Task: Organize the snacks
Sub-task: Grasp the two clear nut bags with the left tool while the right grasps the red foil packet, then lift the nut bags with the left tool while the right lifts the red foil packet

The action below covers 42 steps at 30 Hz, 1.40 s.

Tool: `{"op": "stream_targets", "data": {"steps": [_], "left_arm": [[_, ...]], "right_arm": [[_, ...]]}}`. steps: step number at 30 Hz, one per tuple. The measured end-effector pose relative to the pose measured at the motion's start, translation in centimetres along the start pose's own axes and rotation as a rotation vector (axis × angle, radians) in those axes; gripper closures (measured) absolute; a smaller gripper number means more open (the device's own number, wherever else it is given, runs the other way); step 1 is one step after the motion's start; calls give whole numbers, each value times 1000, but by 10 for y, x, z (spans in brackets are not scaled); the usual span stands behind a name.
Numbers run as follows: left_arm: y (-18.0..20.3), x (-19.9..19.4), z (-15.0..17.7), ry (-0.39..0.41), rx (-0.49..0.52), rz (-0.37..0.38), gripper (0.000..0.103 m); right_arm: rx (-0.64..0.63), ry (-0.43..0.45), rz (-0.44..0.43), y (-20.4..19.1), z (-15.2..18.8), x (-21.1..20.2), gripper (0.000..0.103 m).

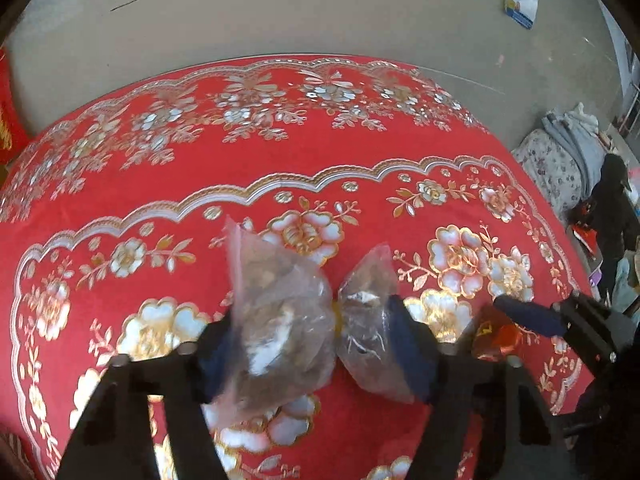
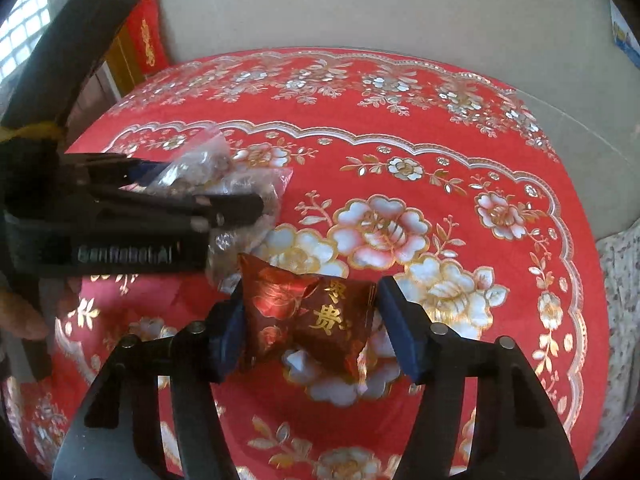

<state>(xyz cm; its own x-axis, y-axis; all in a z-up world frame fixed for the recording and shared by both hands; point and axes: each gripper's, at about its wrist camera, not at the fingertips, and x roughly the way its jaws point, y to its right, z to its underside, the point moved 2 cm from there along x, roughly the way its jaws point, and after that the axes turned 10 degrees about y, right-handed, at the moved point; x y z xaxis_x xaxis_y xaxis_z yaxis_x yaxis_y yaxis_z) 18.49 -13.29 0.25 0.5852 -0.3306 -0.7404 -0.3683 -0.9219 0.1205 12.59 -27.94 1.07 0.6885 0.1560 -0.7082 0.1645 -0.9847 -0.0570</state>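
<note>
My left gripper (image 1: pixel 316 340) is shut on a clear plastic bag of brown snacks (image 1: pixel 280 320), held above the red flowered tablecloth (image 1: pixel 280 160). The bag is tied in the middle with a yellow band and bulges on both sides. My right gripper (image 2: pixel 308 328) is shut on a red foil snack packet with gold characters (image 2: pixel 308 320), also above the cloth. In the right wrist view the left gripper (image 2: pixel 240 208) with the clear bag (image 2: pixel 208 176) is at the left, close beside the red packet. In the left wrist view the right gripper's fingers (image 1: pixel 528 314) and red packet (image 1: pixel 494 336) show at the right.
The round table's far edge (image 1: pixel 320 58) meets a bare grey floor. A patterned bundle of bedding (image 1: pixel 560 160) and a dark figure (image 1: pixel 612 216) lie off the right side. Red banners (image 2: pixel 146 36) hang by a doorway at the far left.
</note>
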Motion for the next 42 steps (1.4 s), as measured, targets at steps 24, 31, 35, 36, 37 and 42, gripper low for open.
{"op": "stream_targets", "data": {"steps": [24,31,35,36,37,42], "left_arm": [[-21,-77,72,-7,-80,3,42],[-18,-83,84,-1,-79,3,42],[-16,-84,87,9,-95,-8,41],[-16,-85,87,9,-95,-6,41],[-15,-85,88,7,-92,-2,41],[-15,-86,90,9,-97,5,39]], "right_arm": [[-95,-2,-120,-71,68,-99,43],[26,23,-163,-73,84,-125,25],[233,31,-153,-59,87,-118,25],[278,19,-128,-56,88,-113,25],[323,8,-110,-54,90,-109,25],[408,4,-152,-60,86,-88,25]]}}
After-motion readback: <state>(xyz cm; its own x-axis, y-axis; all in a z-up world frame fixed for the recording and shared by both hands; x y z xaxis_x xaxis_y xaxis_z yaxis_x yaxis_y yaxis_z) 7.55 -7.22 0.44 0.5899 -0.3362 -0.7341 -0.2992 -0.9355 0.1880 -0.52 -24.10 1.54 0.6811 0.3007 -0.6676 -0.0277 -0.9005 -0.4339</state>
